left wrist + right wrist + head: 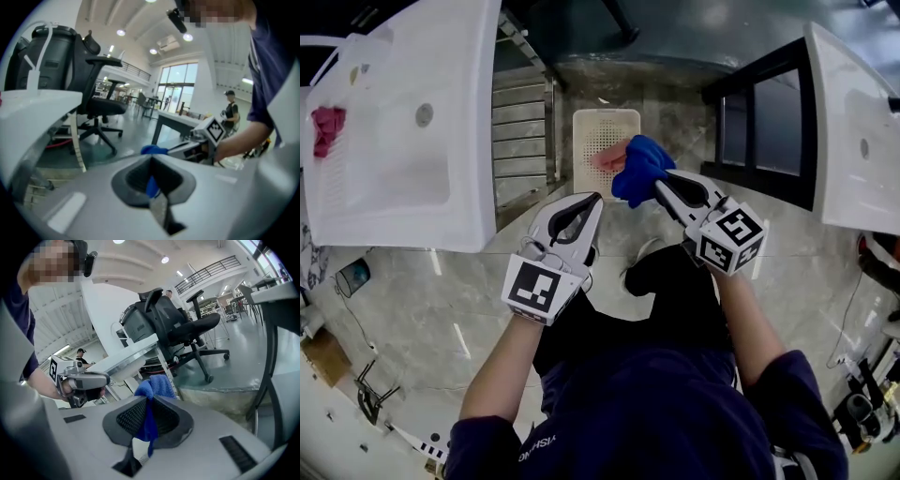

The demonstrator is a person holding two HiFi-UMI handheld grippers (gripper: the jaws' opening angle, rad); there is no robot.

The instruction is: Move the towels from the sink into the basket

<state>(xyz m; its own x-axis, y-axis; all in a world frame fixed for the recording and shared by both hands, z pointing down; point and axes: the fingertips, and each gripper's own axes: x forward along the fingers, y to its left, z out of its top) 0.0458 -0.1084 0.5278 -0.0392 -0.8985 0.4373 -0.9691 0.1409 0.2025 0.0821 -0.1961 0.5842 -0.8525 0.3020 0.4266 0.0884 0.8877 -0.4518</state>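
We are pinching the blue towel [637, 169] in the right tongs [661, 187], and it is bunching over the white basket [605, 114], where a pink towel [607, 159] is lying. The left tongs [596, 199] are pressing together just at the blue towel's 8 o'clock. A red towel [328, 127] is lying in the sink [412, 187] at 10 o'clock.

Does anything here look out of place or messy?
Nothing looks spilled or broken. The one stray is a crumpled red towel lying at the left end of the white sink, while the blue towel hangs bunched above the basket.
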